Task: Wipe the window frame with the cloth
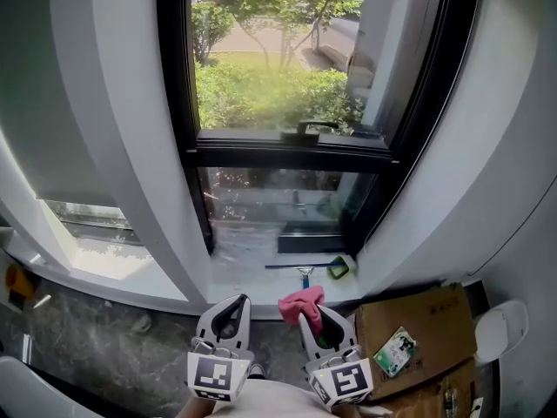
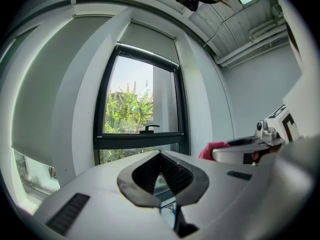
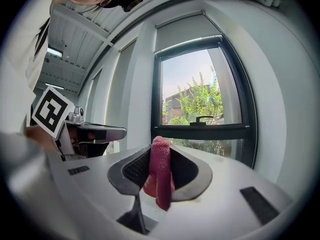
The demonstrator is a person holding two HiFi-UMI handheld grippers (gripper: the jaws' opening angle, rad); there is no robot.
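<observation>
One pink cloth (image 1: 300, 301) in right gripper (image 1: 318, 320), near window frame (image 1: 287, 151).

- A black window frame (image 1: 287, 151) sits in a deep recess, with a handle (image 1: 315, 127) on its crossbar — sunlit shrubs and trees show beyond the glass.
- White curved walls (image 1: 113, 103) flank it on both sides.
- A grey roller blind (image 2: 45, 109) is lowered over the neighbouring window at left, with a bright gap beneath.
- The white sill (image 1: 244, 268) lies in daylight.
- The floor (image 1: 104, 338) is dark marbled stone — a cardboard box (image 1: 418, 316) lies on it at right.
</observation>
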